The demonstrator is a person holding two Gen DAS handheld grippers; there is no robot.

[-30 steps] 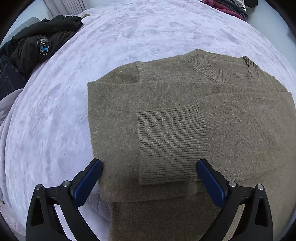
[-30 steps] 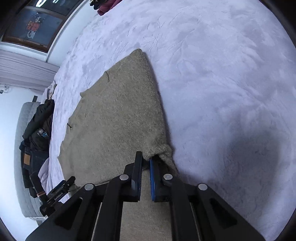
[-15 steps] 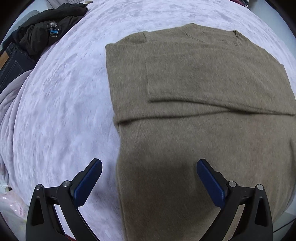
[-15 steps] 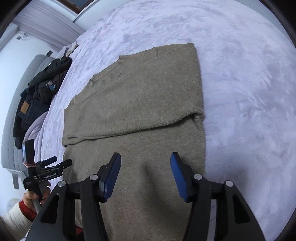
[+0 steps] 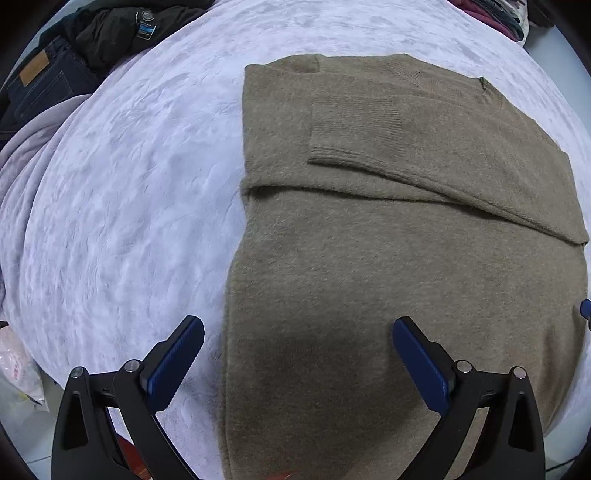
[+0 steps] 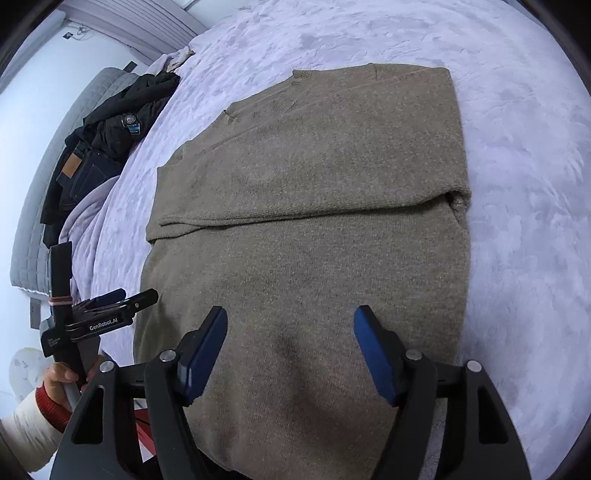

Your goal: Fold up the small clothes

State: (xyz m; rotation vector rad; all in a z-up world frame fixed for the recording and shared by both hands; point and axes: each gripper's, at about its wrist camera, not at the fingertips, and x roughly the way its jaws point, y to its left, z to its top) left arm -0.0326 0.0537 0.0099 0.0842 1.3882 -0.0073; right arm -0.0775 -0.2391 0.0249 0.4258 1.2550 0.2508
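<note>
on the pale bedspread (image 5: 122, 206), seen from the left wrist, the brown sweater (image 5: 388, 258) lies flat, its left edge between the left gripper (image 5: 297, 354)'s spread, empty jaws. from the right wrist, the right gripper (image 6: 290, 350) hangs released above the sweater's lower half.

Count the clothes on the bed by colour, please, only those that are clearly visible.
Olive-brown sweater: 1
Black jacket: 1
Dark blue jeans: 1
Total: 3. The maroon clothes at the far edge are too cut off to count.
</note>
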